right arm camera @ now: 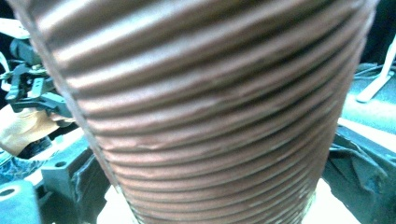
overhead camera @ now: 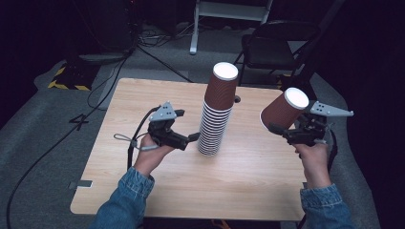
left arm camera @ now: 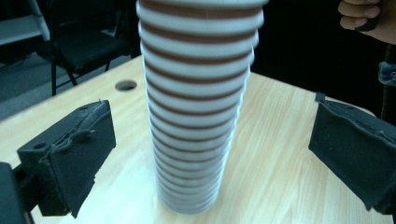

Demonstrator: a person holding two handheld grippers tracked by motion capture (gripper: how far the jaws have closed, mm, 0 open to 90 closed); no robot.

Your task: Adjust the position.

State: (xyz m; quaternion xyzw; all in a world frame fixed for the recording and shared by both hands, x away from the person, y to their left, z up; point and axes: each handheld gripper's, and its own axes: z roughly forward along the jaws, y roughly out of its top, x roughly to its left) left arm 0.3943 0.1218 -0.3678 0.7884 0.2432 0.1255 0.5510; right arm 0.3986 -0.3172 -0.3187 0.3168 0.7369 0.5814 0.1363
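Right now my right gripper (overhead camera: 279,128) holds a single brown ribbed paper cup (overhead camera: 284,109) off to the right of the cup stack (overhead camera: 217,110), raised above the right edge of the wooden table (overhead camera: 248,181). The cup is upside down and tilted, its white base pointing up and away from me, and the jaws are closed against its sides near the rim; in the right gripper view its ribbed wall (right arm camera: 210,112) sits between the two black pads.

The stack of nested brown cups stands upside down near the middle of the table, leaning slightly, with white rims showing as bands down its lower half.

My left gripper (overhead camera: 193,138) hovers just to the left of the stack's base, jaws spread wide and holding nothing. In the left gripper view the stack (left arm camera: 198,112) rises between the pads, clear of both. A small round hole (left arm camera: 125,85) in the tabletop lies beyond the stack.
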